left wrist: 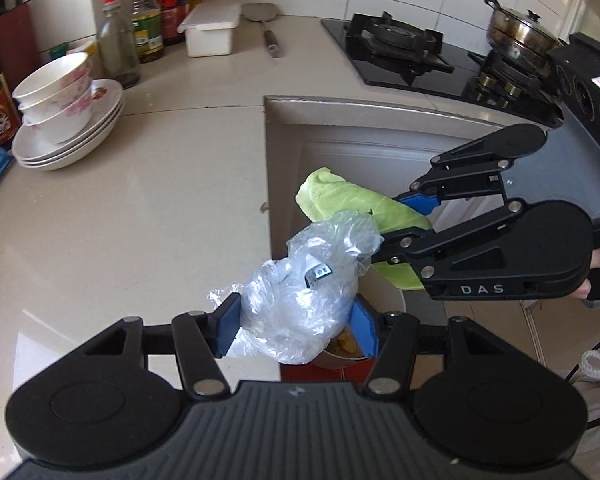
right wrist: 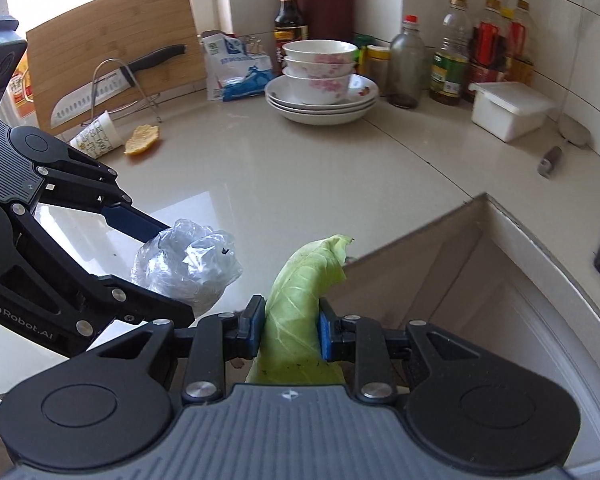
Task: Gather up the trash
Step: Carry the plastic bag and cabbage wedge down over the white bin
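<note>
My left gripper [left wrist: 296, 328] is shut on a crumpled clear plastic bag [left wrist: 300, 292], held past the counter's edge. My right gripper [right wrist: 290, 330] is shut on a green cabbage leaf [right wrist: 300, 312]. The two are close together: the right gripper [left wrist: 392, 228] with the leaf [left wrist: 340, 196] shows just beyond the bag in the left wrist view, and the left gripper [right wrist: 172, 268] with the bag [right wrist: 188, 268] shows at the left of the right wrist view. Below the bag is a red bin [left wrist: 340, 364] holding scraps. A paper cup [right wrist: 96, 136] and a yellow peel [right wrist: 142, 140] lie on the counter.
Stacked bowls on plates [right wrist: 320, 88], bottles [right wrist: 448, 56], a white lidded box [right wrist: 508, 108], a spatula [left wrist: 266, 24], a knife on a rack by a cutting board [right wrist: 100, 92], a blue-and-white pouch [right wrist: 236, 68]. A gas stove [left wrist: 400, 48] with a steel pot [left wrist: 520, 28] stands at the right.
</note>
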The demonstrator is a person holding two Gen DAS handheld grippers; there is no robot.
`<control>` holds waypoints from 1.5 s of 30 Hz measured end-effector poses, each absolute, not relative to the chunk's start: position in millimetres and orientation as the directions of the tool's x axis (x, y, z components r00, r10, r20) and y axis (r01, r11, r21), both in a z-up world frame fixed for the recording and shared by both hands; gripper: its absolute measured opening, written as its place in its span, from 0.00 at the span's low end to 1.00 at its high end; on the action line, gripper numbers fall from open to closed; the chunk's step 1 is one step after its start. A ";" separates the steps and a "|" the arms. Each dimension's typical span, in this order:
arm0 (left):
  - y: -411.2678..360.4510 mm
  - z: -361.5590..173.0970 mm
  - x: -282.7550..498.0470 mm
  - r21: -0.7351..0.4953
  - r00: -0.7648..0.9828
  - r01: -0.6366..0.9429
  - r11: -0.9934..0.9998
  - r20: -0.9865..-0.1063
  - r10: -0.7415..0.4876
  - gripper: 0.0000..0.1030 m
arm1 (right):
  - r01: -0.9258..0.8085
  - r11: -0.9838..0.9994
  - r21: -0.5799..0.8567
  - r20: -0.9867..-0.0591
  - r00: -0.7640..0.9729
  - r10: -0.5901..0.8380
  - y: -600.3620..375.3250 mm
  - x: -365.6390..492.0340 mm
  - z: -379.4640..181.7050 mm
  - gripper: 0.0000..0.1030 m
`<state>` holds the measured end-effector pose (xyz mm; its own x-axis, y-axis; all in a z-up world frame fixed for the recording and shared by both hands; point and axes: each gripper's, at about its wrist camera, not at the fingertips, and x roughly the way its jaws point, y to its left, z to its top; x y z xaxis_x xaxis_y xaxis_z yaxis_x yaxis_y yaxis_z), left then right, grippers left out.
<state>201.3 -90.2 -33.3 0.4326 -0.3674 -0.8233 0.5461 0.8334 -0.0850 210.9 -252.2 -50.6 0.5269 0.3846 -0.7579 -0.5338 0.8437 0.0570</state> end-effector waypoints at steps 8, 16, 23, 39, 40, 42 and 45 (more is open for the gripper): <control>-139.8 -48.1 207.6 -0.111 0.355 0.647 0.754 -0.832 -0.427 0.55 | -0.382 0.922 0.066 -0.774 0.563 0.289 -306.8 194.8 -73.5 0.30; -175.9 -70.4 216.5 -0.129 0.320 0.669 0.732 -0.839 -0.439 0.55 | -0.275 0.958 0.079 -0.800 0.556 0.226 -349.1 192.0 -119.3 0.30; -197.9 -89.8 223.8 -0.122 0.342 0.638 0.761 -0.839 -0.422 0.55 | -0.201 0.974 0.102 -0.829 0.524 0.195 -376.8 203.0 -173.9 0.31; -222.5 -128.5 242.3 -0.090 0.369 0.522 0.848 -0.873 -0.320 0.55 | -0.115 0.988 0.103 -0.895 0.423 0.142 -401.1 244.7 -299.7 0.33; -225.0 -130.0 243.7 -0.095 0.366 0.518 0.850 -0.873 -0.321 0.55 | -0.107 0.989 0.099 -0.897 0.422 0.136 -401.4 245.9 -305.8 0.36; -229.8 -133.4 246.3 -0.104 0.360 0.515 0.851 -0.875 -0.324 0.55 | -0.099 0.991 0.095 -0.900 0.417 0.128 -400.9 248.2 -316.7 0.43; -239.3 -139.1 249.4 -0.114 0.348 0.513 0.851 -0.879 -0.327 0.55 | -0.084 0.992 0.098 -0.901 0.415 0.124 -401.9 250.8 -329.2 0.61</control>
